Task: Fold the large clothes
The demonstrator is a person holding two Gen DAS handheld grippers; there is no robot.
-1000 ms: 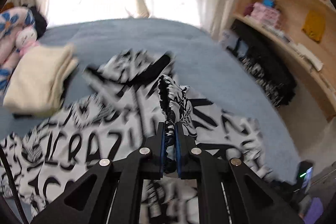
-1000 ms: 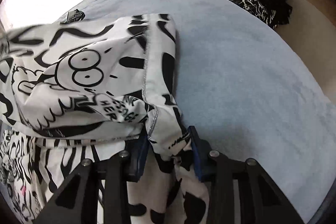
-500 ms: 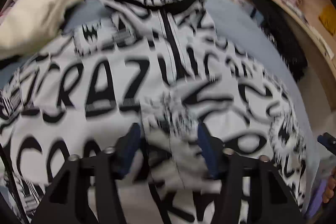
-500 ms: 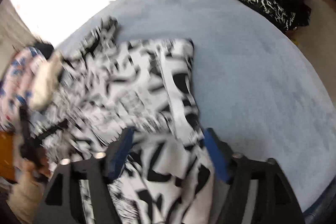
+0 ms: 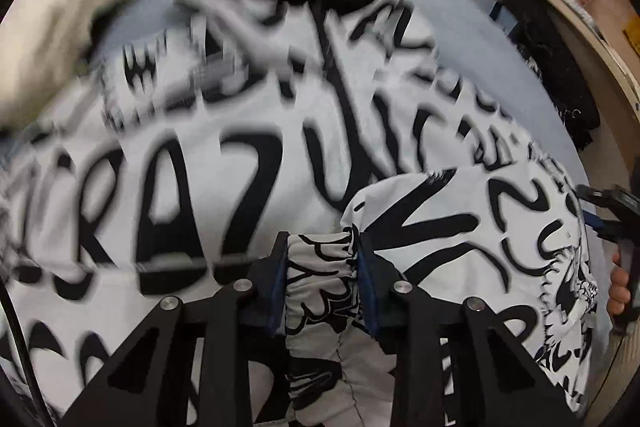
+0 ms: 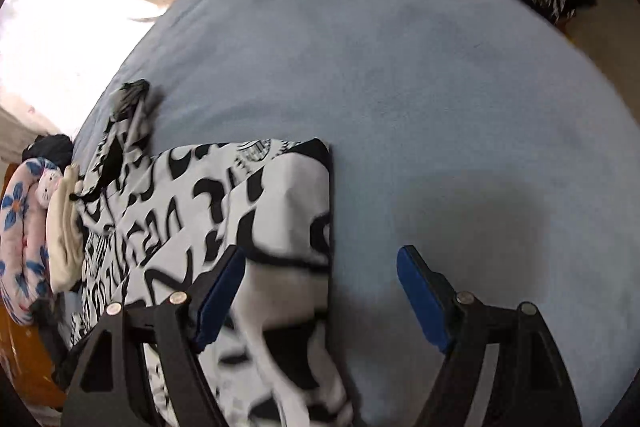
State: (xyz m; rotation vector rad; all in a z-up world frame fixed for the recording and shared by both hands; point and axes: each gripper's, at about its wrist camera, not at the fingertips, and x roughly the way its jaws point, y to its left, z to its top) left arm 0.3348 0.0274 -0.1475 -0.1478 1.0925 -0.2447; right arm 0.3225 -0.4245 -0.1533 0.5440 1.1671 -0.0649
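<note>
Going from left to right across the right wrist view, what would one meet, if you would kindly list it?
flowered plush toy → cream folded cloth → black-and-white printed garment → bare blue bedcover

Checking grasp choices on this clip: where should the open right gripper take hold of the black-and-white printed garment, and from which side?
Probably the printed garment's straight folded edge, where it meets bare blue bedspread. The right gripper, jaws wide open, already straddles that edge, so coming in low from the bedspread side lets one finger slide under the layers. The left gripper has bunched cloth between its fingers.
</note>
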